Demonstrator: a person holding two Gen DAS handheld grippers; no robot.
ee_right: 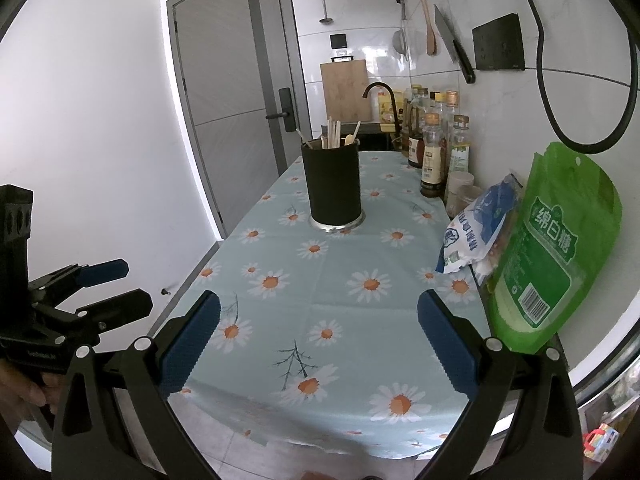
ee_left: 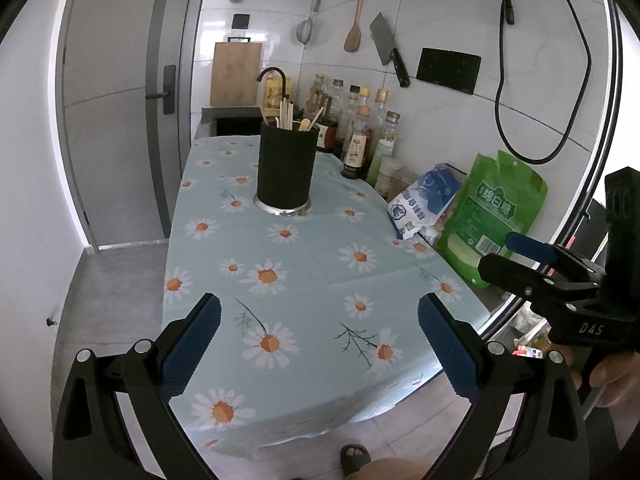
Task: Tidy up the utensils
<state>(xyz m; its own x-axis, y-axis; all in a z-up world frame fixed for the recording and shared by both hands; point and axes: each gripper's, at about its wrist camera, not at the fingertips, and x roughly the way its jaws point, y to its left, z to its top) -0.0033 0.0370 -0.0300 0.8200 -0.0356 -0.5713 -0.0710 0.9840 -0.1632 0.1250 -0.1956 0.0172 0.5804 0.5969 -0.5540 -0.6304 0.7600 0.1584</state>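
Daisy tablecloth (ee_left: pixel 312 272) on counter; black utensil holder (ee_left: pixel 285 166) upright; both grippers (ee_left: pixel 320 344) (ee_right: pixel 319 344) spread, empty.

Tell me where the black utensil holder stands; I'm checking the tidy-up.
The black cylindrical utensil holder stands upright mid-table on the daisy tablecloth, left of the sauce bottles in both views.

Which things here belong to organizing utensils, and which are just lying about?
Job: black utensil holder; wooden utensils standing in it; left claw and right claw, both open and empty.

Lying about: green sugar bag; blue-white bag; sauce bottles; hanging cleaver.
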